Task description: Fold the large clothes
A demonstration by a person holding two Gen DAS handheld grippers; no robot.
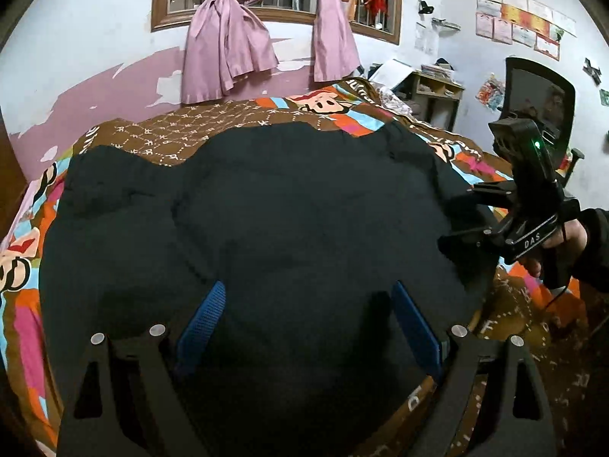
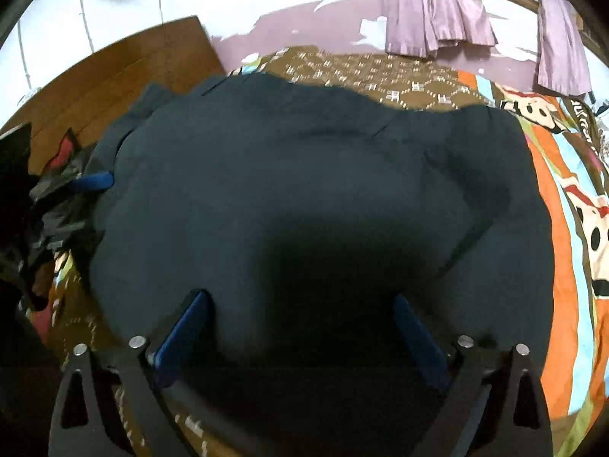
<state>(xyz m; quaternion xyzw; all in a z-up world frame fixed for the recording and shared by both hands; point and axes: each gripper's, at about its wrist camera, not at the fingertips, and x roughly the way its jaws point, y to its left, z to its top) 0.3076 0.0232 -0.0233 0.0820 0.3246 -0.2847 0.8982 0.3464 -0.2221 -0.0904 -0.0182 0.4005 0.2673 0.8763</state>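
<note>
Dark garment (image 1: 266, 228) is spread flat on patterned bedspread (image 1: 213, 122). Left gripper (image 1: 308, 327) and right gripper (image 2: 300, 327) are held wide apart above it, nothing gripped.

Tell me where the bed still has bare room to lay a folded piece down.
Free: the brown patterned strip of bedspread between the dark garment and the curtained wall, and the striped band along its right edge. Crowded: the pile of clothes by the headboard, and the near right edge, where the right gripper hovers.
</note>
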